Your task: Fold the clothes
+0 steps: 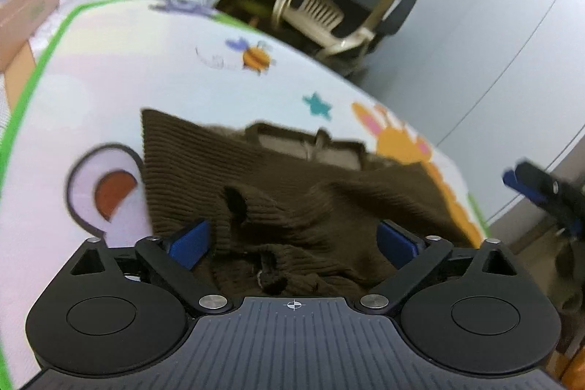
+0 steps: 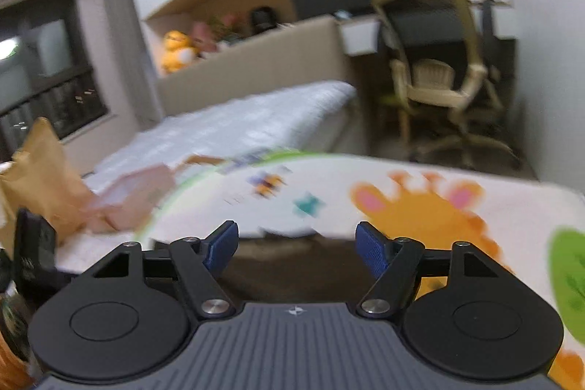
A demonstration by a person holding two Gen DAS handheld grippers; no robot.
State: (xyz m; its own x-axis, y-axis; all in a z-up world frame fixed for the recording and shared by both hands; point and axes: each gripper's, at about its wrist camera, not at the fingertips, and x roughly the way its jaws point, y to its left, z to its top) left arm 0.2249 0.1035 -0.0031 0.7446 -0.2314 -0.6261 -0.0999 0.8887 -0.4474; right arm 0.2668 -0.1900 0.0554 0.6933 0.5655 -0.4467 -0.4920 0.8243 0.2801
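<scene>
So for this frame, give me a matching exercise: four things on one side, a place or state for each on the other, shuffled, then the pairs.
Things:
1. brown ribbed knit sweater
2. left claw
3. pink cardboard box
4. beige office chair

Places or states:
A. on the floor beyond the mat
B. open, fingers either side of bunched fabric
C. rumpled on the cartoon-print play mat
D. on the white quilted bedding, left of the mat

Pairs: 1-C, 2-B, 3-D, 4-A

- Right claw (image 2: pixel 295 245) wide open, blue pads (image 2: pixel 371 253) far apart.
- Brown cloth (image 2: pixel 292 265) low between the pads, blurry.
- Cartoon mat (image 2: pixel 420 200) underneath.
- White bed (image 2: pixel 237 127) behind, chair (image 2: pixel 435 79) further back.
</scene>
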